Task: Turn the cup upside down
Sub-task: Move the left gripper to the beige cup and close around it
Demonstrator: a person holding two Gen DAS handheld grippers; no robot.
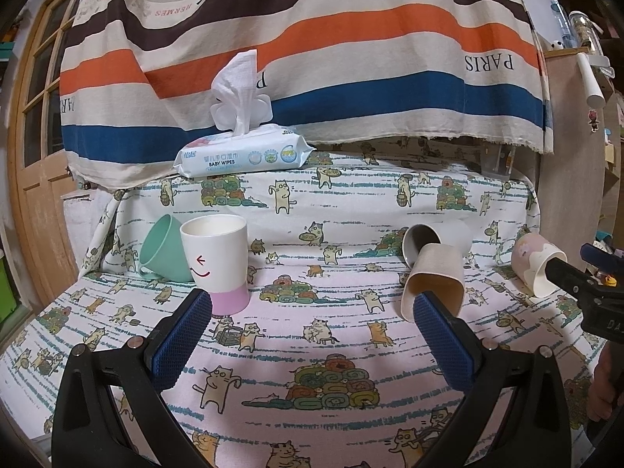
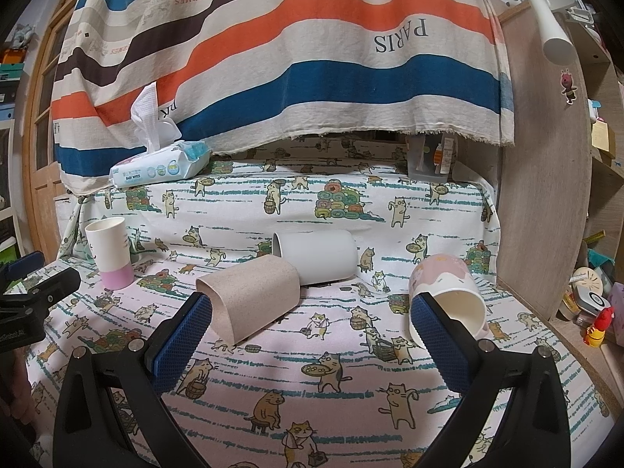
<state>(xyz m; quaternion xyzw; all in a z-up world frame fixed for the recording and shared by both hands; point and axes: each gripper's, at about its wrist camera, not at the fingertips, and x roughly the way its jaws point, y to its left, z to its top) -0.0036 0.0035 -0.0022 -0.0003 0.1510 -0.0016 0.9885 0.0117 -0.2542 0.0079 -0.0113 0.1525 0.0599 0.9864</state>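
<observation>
In the left view, our left gripper (image 1: 312,308) hangs with jaws spread, empty, and the upright cup (image 1: 216,261) stands just beside its left finger. In the right view, the right gripper (image 2: 312,308) is also spread, empty. We should grasp the cup at mid-wall, squarely, before turning it.
</observation>
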